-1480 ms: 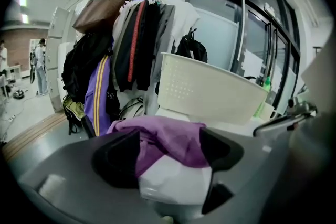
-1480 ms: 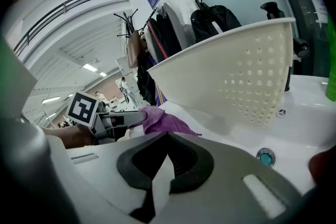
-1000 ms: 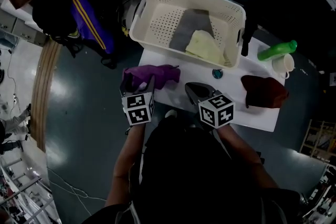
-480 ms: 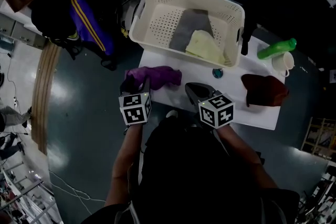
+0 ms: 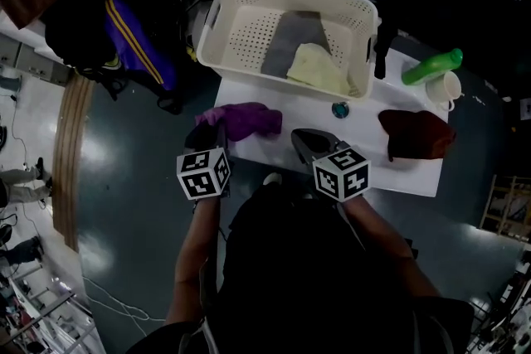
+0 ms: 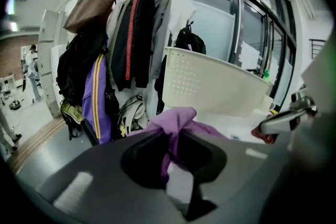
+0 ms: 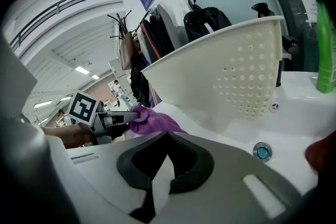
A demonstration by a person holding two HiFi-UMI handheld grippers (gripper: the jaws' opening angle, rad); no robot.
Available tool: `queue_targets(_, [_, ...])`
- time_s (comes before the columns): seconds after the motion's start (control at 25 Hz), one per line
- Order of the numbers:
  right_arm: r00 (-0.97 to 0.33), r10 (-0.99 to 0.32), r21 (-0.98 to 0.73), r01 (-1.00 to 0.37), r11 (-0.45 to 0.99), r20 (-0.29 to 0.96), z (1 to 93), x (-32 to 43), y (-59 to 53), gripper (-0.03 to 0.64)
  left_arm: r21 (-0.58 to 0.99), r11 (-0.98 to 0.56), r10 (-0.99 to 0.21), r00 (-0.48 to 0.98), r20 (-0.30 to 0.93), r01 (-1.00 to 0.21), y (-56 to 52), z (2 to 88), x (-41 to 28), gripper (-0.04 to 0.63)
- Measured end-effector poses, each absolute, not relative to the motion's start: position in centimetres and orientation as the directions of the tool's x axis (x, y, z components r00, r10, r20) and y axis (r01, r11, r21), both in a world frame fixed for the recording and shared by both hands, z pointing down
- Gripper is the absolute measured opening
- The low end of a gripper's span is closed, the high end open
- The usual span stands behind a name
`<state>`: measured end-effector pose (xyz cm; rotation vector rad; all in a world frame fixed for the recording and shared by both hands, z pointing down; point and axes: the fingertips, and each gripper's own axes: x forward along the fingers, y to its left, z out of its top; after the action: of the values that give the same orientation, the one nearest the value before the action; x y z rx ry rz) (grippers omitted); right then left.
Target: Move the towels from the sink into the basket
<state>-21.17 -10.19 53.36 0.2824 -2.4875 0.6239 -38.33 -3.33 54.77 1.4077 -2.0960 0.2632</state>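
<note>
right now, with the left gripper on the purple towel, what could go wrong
1. The left gripper, whose jaws have just been closing, seems to pinch only a fold of the purple towel, so it may slip out on the lift.
2. The towel lies at the left edge of the sink; if dropped, it could fall to the floor.
3. Hanging cloth could catch on the rim of the basket.
</note>
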Motion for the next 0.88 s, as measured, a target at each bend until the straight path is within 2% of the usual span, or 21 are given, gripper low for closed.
queue_targets(0.24, [-0.826, -0.09, -0.371, -0.344, 0.863, 0.557, 53.2, -20.0, -10.6, -0.002, 0.252, 0.378, -0.826, -0.202, 0.526, -0.891, -3.9, 53.6, -37.6, 0.06])
queue_targets(0.44, [-0.831, -0.088, -0.37, -0.336, 0.866, 0.549, 52.7, -19.8, -9.9, -0.002, 0.206, 0.316, -0.841, -0.173, 0.513, -0.926, -4.2, 52.7, -36.4, 0.06])
queue_targets(0.88, [-0.834, -0.15, -0.358, -0.381, 0.853, 0.532, 51.8, -15.9, -9.9, -0.002, 0.213, 0.187, -0.881, -0.068, 0.467, -0.959, -6.3, 51.0, -31.3, 0.06])
